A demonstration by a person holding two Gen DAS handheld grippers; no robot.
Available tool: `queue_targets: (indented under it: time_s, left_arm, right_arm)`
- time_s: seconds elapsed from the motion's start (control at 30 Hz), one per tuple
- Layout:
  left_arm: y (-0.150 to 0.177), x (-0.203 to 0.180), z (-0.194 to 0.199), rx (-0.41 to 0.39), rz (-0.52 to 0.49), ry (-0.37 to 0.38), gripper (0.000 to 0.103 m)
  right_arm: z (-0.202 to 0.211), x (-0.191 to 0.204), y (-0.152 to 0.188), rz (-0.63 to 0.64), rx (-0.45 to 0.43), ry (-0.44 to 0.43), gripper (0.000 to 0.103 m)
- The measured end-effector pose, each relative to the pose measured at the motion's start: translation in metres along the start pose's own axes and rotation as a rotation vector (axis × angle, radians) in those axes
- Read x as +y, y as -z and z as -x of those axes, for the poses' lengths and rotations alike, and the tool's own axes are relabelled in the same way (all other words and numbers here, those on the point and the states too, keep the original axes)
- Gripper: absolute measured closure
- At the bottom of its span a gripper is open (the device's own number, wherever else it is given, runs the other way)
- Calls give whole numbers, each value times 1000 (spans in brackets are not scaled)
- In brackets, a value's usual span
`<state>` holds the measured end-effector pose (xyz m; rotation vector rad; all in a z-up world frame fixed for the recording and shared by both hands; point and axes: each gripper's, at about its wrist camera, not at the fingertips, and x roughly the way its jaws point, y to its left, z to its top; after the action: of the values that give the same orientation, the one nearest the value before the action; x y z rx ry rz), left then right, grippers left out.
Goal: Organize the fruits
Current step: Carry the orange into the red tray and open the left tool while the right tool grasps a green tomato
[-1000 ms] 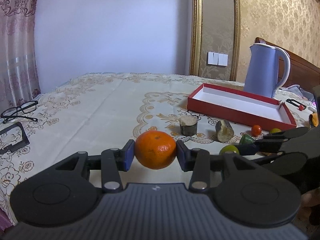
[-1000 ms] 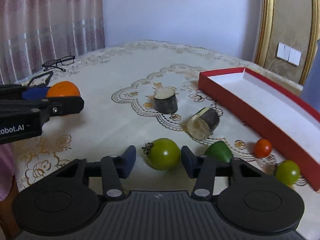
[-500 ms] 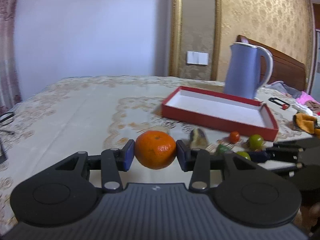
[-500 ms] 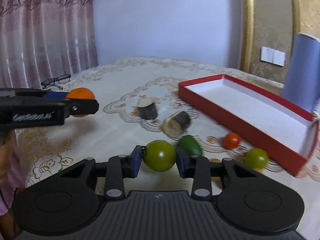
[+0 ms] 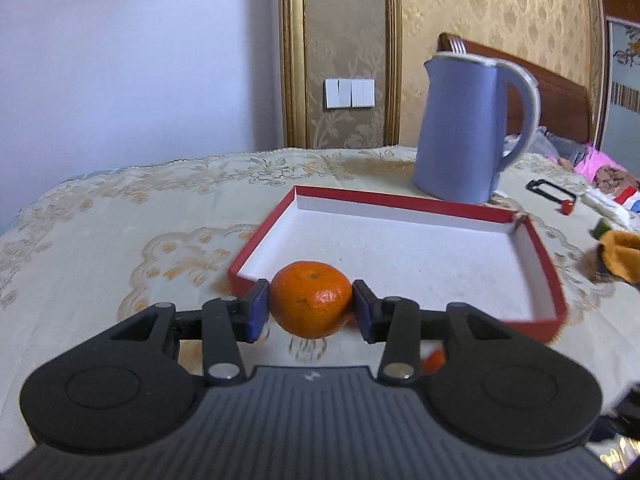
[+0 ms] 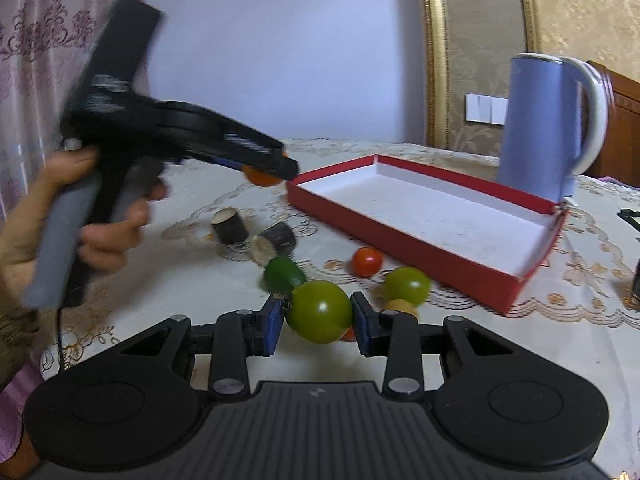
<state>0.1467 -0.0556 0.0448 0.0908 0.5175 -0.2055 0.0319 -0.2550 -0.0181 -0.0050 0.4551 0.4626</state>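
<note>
- Person's left hand (image 6: 86, 216) — far left of the right wrist view, wrapped round the grey handle of the left claw (image 5: 310, 306); motion-blurred.
- Left claw — jaws narrow, pads pressed on either side of an orange (image 5: 311, 305); the fruit is held clear of the surface (image 5: 100, 248), at the near left corner of the red box (image 5: 538, 252).
- Two dark cut cylinders (image 6: 256, 234) — lying on the lace-patterned cloth, just beside each other, left of the box.
- Green oval fruit (image 6: 283, 274) — on the cloth, just behind the right claw (image 6: 319, 312).
- Right claw — jaws narrow, both blue pads against a large green tomato (image 6: 319, 312), which sits between them at the claw tip.
- Red tomato (image 6: 366, 261) — small, on the cloth near the box's front wall.
- Small green tomato (image 6: 406, 285) — just right of the held one, apart from it; a pale object beneath it cannot be made out.
- Red box — shallow, white inside, nothing in it; one far corner looks split.
- Blue kettle (image 5: 466, 128) — upright behind the box, handle to the right.
- Orange cloth (image 5: 622, 254) — right edge of the left wrist view, on the surface.
</note>
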Motion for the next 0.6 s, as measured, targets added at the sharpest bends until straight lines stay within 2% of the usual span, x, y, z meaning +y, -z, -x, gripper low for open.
queue_targets:
  time_s: [0.3,0.6]
  left_arm:
    - [-28,-15,-81,108,-13,-2,62]
    - [-36,-22,-110,133,-38,-18,60]
  right_arm:
    - [7,-24,-7,-31,-35,29,68]
    - [0,-43,-29,-29,-70,71,68]
